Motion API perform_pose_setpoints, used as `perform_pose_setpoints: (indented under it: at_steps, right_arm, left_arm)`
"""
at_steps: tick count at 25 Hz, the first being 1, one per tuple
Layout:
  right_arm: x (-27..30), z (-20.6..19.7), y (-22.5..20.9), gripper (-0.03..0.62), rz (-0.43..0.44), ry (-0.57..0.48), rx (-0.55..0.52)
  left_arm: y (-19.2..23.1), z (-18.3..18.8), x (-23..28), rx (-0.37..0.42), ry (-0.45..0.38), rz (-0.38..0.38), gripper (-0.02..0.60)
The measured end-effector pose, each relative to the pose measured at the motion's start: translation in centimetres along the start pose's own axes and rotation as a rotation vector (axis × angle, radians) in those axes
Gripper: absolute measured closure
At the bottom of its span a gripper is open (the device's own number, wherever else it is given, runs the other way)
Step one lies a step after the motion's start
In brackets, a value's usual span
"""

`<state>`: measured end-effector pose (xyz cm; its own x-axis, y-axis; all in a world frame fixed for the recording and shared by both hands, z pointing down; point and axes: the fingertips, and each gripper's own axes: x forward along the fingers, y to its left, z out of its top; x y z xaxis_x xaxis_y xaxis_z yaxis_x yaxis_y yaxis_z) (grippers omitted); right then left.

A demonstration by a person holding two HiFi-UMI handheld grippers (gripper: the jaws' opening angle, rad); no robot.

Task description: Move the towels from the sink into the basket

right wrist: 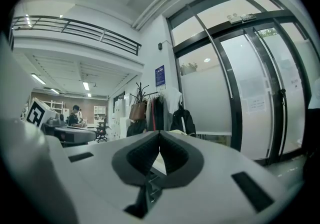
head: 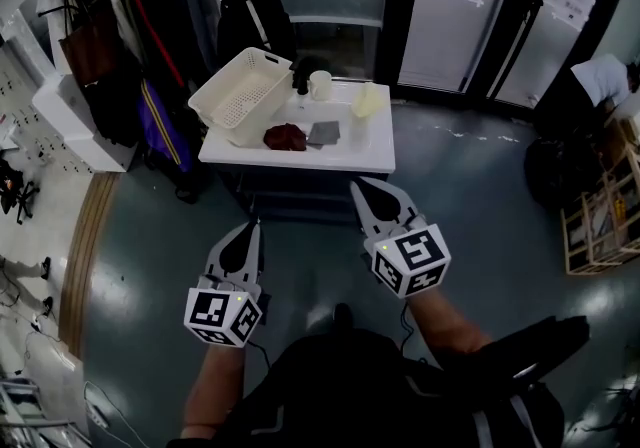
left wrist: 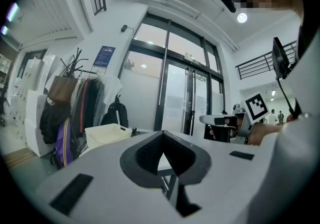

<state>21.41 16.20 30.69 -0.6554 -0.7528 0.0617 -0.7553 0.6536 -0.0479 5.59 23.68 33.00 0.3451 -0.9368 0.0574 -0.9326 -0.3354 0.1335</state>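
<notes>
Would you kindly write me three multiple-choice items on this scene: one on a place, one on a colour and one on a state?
1. On which part of the sink is the basket?
A) its left end
B) its middle
C) its right end

2. What colour is the towel just left of the grey towel?
A) blue
B) dark red
C) green

3. How are the left tool and the right tool?
A) both open
B) left holding a towel
C) both shut, empty

Answers:
1 A: the basket leans at the left end.
2 B: the red towel lies beside the grey one.
3 C: each tool's own view shows jaws together with nothing between.
</notes>
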Motion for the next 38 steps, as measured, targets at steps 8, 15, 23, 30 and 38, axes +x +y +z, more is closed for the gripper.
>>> perform_pose_setpoints:
  at_steps: [8, 15, 23, 30, 38]
  right_arm:
    - [2.7, -0.7, -5.2, 0.586, 0.044, -0.001, 0.016]
    - [4.8, -1.1, -7.5, 0.586, 0.078, -0.002, 0.046]
    - [7.2, -1.8, -9.3, 0.586, 0.067, 0.003, 0.05]
    - [11.9, -1.4, -9.4, 0.586, 0.049, 0.018, 0.013]
    - [19.7, -1.2, -8.0, 0.586, 0.054, 0.034, -0.004]
  left_arm:
    - [0.5, -0.2, 4.5, 0.023, 0.015, 0.062, 0.578]
    - [1.0, -0.7, 6.8, 0.035, 0.052, 0.104, 0.578]
    - [2.3, -1.3, 9.5, 0.043, 0.061, 0.086, 0.578]
    - [6.2, -0.3, 12.7, 0.037, 0.025, 0.048, 0.578]
    - [13.2, 0.8, 16.6, 0.021, 0.024, 0.025, 0.578]
